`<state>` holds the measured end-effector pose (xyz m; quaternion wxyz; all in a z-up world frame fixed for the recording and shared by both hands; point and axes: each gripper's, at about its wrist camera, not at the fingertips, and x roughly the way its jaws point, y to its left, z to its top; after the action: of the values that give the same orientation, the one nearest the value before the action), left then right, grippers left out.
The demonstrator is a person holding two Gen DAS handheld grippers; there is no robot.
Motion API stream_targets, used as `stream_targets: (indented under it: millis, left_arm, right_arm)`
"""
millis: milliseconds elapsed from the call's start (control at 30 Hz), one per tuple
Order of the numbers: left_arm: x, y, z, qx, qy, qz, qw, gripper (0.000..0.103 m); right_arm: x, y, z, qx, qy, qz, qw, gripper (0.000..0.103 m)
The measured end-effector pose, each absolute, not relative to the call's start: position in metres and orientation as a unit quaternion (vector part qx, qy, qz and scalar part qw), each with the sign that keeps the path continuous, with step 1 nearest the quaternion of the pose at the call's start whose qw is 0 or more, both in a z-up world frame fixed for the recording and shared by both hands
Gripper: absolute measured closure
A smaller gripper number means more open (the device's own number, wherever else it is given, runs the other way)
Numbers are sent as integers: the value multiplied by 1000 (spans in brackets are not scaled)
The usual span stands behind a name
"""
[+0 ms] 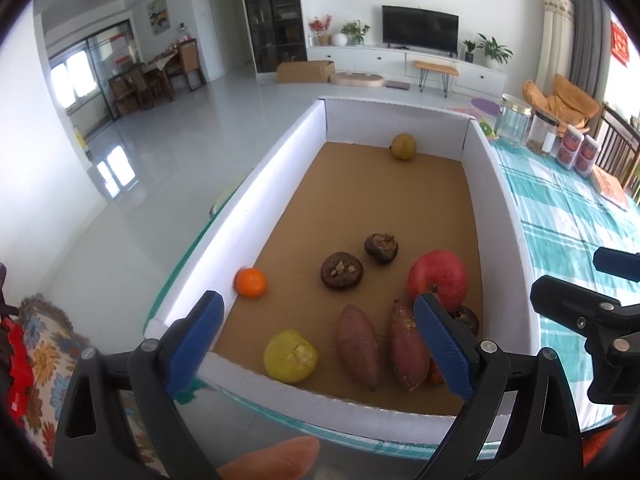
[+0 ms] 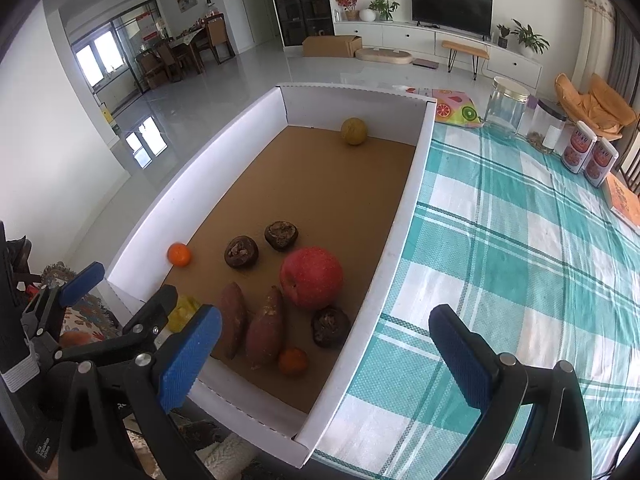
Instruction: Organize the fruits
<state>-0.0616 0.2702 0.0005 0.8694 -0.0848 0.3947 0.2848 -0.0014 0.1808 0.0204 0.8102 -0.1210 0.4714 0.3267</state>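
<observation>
- Box (image 1: pixel 500 216), white-walled with a brown floor, is sitting on a checked cloth (image 2: pixel 520 240); its near wall is running partly behind both grippers.
- Left gripper (image 1: pixel 320 344) is hovering over the box's near wall, jaws spread wide, nothing between them.
- Right gripper (image 2: pixel 324 360) is gaping empty across the box's right wall.
- Apple (image 2: pixel 311 277), two sweet potatoes (image 2: pixel 266 330) and dark fruits (image 2: pixel 241 253) are lying near the box's front.
- Yellow fruit (image 1: pixel 291 355) is being half hidden in the right view.
- Orange (image 1: pixel 251 281) is touching the box's left wall.
- A brownish fruit (image 2: pixel 354 131), hard to identify, is resting at the box's far wall.
</observation>
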Motion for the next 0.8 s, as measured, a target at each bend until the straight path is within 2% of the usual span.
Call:
stream_targets:
  millis: [800]
  left_arm:
    - [-61, 284, -3, -97, 402, 291, 863, 6]
  right_arm:
    - [-10, 193, 18, -150, 474, 331, 802, 0]
